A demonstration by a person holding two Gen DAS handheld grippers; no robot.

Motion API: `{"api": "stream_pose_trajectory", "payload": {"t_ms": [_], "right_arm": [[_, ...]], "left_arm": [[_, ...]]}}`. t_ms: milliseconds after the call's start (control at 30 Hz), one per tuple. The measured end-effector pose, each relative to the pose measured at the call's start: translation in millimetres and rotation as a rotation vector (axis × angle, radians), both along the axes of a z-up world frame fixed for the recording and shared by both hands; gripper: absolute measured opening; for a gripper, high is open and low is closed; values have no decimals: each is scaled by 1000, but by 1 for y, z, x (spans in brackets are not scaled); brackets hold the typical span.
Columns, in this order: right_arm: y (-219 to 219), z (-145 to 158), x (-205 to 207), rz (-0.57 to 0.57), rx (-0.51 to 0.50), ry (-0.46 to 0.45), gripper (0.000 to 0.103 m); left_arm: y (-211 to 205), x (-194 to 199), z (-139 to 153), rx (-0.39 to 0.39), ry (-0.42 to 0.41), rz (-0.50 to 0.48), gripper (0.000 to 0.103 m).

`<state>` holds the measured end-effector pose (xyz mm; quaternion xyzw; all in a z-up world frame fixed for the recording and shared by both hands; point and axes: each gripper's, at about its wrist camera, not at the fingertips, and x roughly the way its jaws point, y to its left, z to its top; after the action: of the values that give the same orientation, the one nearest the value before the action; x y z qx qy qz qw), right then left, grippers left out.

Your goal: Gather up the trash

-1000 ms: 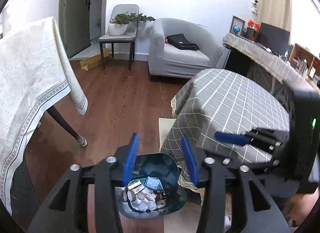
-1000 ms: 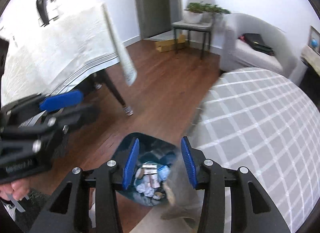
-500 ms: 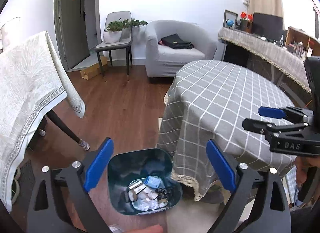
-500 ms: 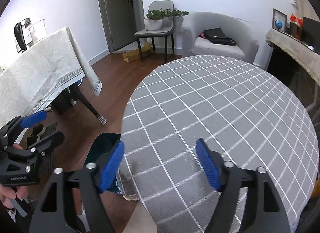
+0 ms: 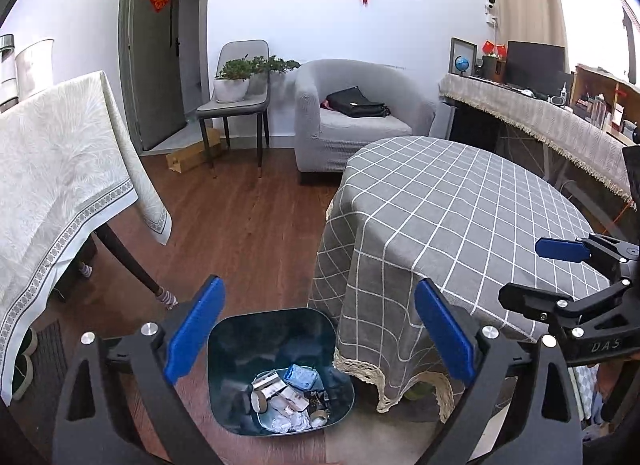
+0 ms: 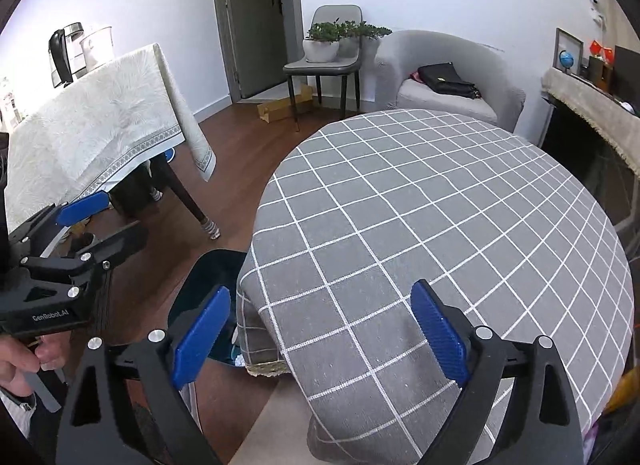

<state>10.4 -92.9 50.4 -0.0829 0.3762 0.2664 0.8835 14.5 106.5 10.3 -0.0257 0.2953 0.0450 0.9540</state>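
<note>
A dark teal bin (image 5: 224, 349) stands on the floor by the round table with a grey check cloth (image 5: 460, 217). Crumpled paper, wrappers and small boxes (image 5: 288, 397) lie in the bin. My left gripper (image 5: 318, 283) hangs above the bin, open, nothing between its blue pads. My right gripper (image 6: 320, 290) is over the table's near edge (image 6: 440, 205); its jaws are opening and hold nothing. The bin (image 6: 212, 277) shows partly behind the cloth's edge. Each gripper appears in the other's view: the right one (image 5: 536, 275), and the left one (image 6: 106, 221) held by a hand.
A table under a white cloth (image 5: 60, 169) stands on the left, its dark leg (image 5: 132, 265) near the bin. Farther back are a chair with potted plants (image 5: 236, 105), a grey armchair with a black bag (image 5: 352, 121) and a sideboard (image 5: 540, 117).
Both grippers' jaws went from half closed to wide apart. Both drew back from over the bin; the right one swung from above the bin to above the check table.
</note>
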Motion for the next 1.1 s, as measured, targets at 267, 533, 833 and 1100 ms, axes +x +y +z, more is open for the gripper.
{"api": "stream_pose_trajectory", "payload": {"t_ms": [267,533,833,1100], "right_arm": [[-4,4,4,4,29,9,93],[-2,2,4,11,22,13,93],[2,2,4,13,23,10,93],[3,1,4,16,22,10,93]], "left_arm": [[1,-2,-1,-11,-6,9,97],[-1,-2,1,6,-9,5,97],[8,3,-2,-31,20,19,97],[10,3,-5,-42,27,25,97]]}}
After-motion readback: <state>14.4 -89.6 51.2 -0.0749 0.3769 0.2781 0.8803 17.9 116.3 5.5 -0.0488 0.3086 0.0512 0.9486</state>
